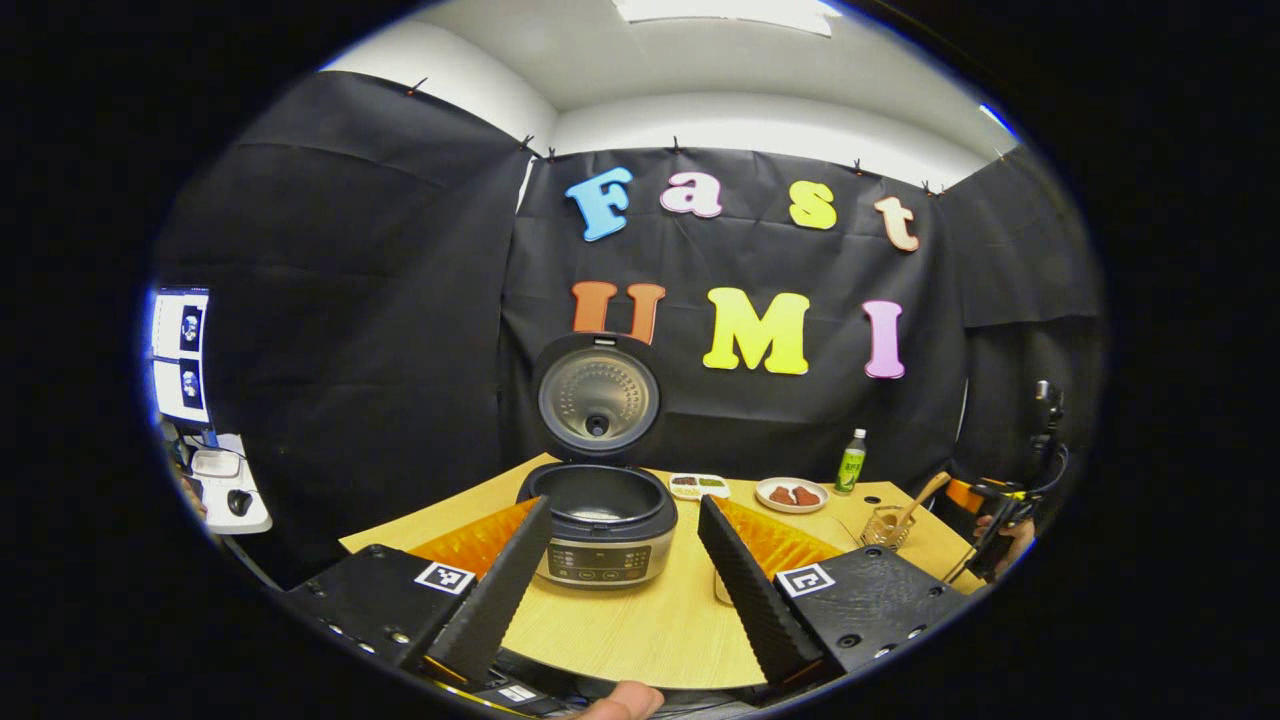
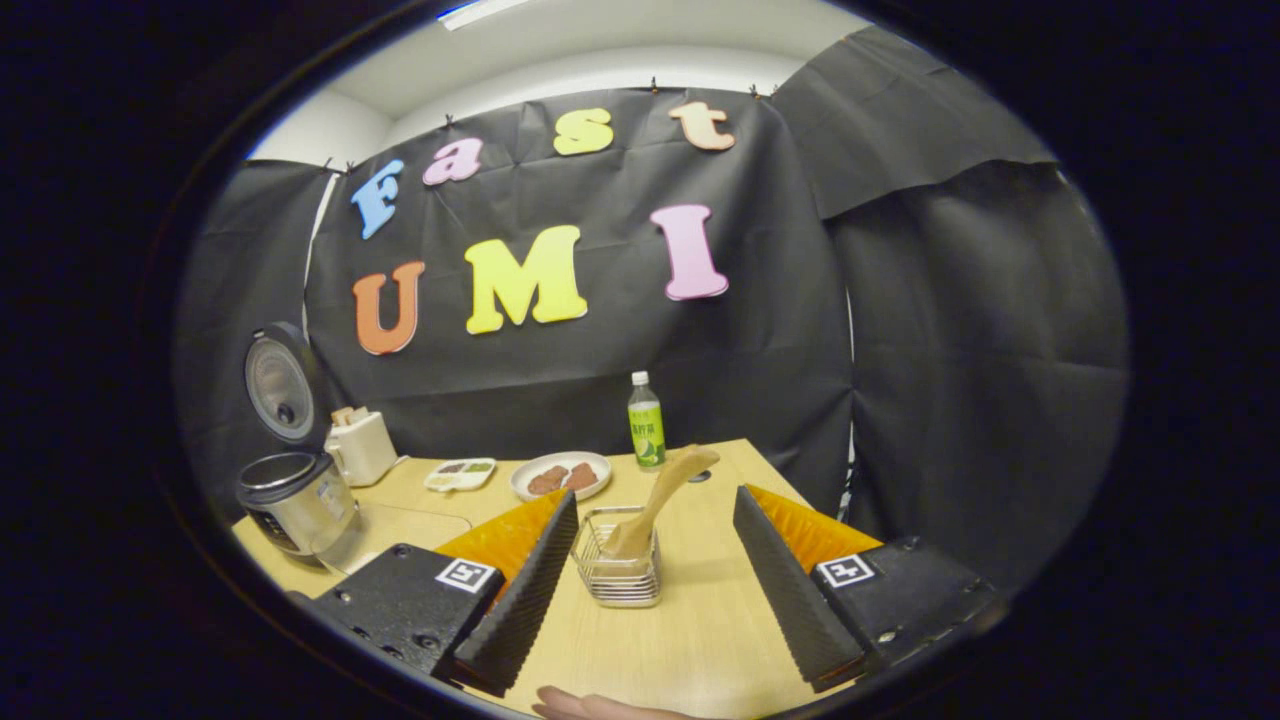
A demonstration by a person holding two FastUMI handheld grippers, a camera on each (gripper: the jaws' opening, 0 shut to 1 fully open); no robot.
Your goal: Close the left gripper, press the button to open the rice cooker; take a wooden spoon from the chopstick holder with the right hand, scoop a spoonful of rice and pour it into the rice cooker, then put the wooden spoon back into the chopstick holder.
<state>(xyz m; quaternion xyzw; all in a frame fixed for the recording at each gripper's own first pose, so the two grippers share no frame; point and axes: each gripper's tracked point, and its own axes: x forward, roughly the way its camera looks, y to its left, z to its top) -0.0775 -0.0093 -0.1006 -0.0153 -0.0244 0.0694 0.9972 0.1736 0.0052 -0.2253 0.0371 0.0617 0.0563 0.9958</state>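
The round silver and black rice cooker (image 1: 602,525) sits on the pale wooden worktop (image 1: 640,620) with its lid (image 1: 597,397) standing straight up, so it is already open. The left hand-held gripper (image 1: 622,570) hangs in front of the cooker with its two fingers wide apart and nothing between them.

The light brown wooden spoon (image 2: 660,500) stands in the small shiny wire chopstick holder (image 2: 617,560). It leans, and one broad end sticks up and out to the right. The right hand-held gripper (image 2: 650,590) is just in front of the holder. Its fingers are spread open, one on each side, and do not touch anything.

The spoon looks light and stiff, and it will not bend or break easily. Smooth wood can slip, so a good place to pinch is the part sticking out above the basket. The wire holder looks light too and could tip if the spoon is pulled sideways, so lifting along its lean seems safest.
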